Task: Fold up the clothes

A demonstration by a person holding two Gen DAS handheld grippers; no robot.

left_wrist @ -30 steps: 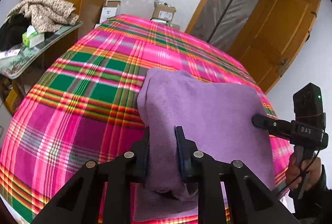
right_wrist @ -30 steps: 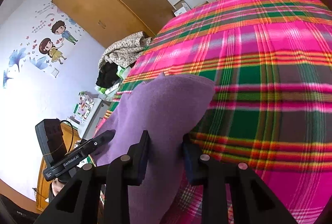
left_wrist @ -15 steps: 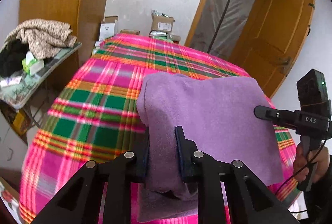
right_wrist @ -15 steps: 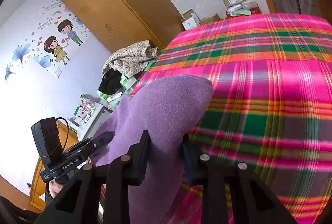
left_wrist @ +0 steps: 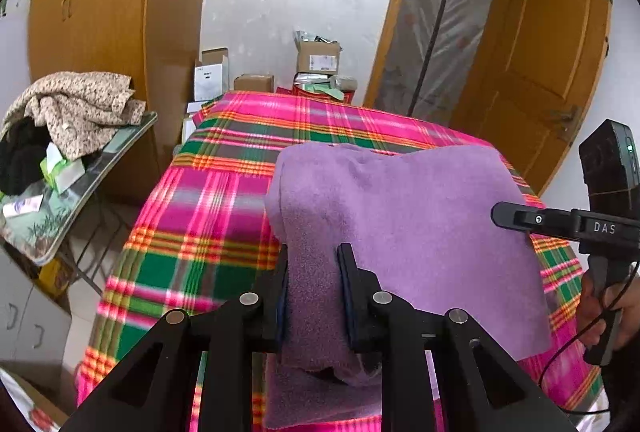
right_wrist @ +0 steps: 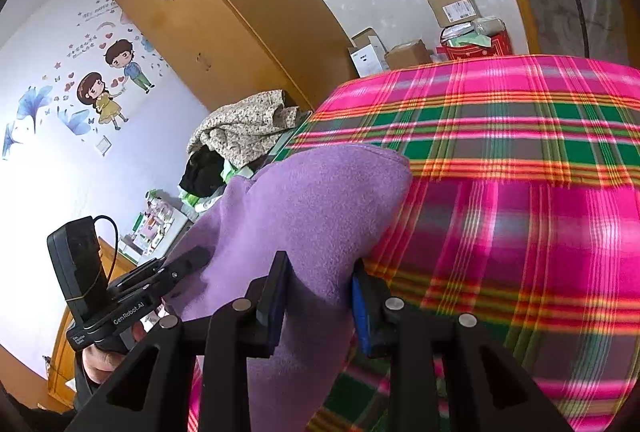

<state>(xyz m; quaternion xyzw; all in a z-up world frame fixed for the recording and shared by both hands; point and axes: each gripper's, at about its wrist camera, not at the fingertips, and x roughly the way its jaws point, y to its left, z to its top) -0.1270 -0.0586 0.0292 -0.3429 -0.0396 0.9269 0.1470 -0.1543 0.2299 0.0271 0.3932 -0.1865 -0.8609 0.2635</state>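
Left wrist view shows the left gripper [left_wrist: 312,288] pinching a bunched corner of a purple cloth [left_wrist: 400,232], the fabric squeezed between its two black fingers [left_wrist: 352,296]. From that pinch the cloth spreads as a broad sheet, lifted above a bed covered in a pink, green and orange plaid blanket [left_wrist: 208,216]; a lower layer of the same cloth hangs below the fingers. At the right edge the right gripper [left_wrist: 516,218] meets the far side of the cloth, held by a hand [left_wrist: 608,316] on its grip.

Right wrist view shows the right gripper [right_wrist: 320,296] likewise clamped on a thick fold of the cloth [right_wrist: 312,216], its blue-padded fingers [right_wrist: 362,308] pressing the fabric from both sides. The left gripper [right_wrist: 188,262] appears at lower left, touching the cloth's other end. A wooden wardrobe [right_wrist: 240,20] stands behind, with a heap of clothes [right_wrist: 244,128] on a side table [left_wrist: 92,176] beside the bed, and cardboard boxes [right_wrist: 452,6] sit against the far wall.
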